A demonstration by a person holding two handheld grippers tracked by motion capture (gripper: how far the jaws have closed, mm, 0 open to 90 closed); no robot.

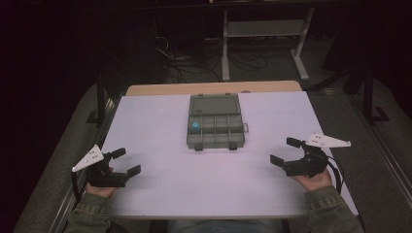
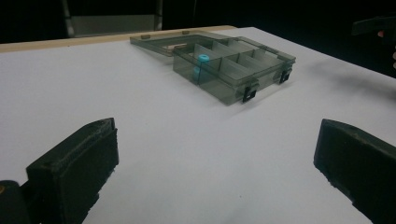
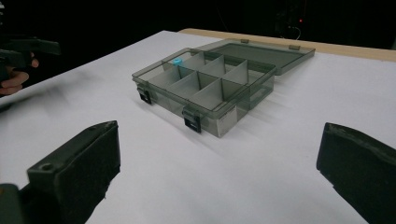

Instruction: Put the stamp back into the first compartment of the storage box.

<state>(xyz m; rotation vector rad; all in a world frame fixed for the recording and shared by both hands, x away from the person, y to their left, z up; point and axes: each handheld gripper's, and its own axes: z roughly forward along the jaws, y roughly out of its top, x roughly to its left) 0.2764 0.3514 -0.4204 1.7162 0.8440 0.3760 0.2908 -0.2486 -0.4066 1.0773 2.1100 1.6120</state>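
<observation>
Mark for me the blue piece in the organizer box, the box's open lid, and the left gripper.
blue piece [image 2: 202,59], left gripper view, on its round top face.
open lid [image 1: 214,104], high view, on the middle of the flat panel.
left gripper [image 1: 125,161], high view, midway between its two spread fingertips.

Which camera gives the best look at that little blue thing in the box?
The left gripper view: the blue piece shows its top and side through the clear wall of the organizer box. The high view shows a small glowing dot; the right gripper view shows just its top behind dividers.
</observation>
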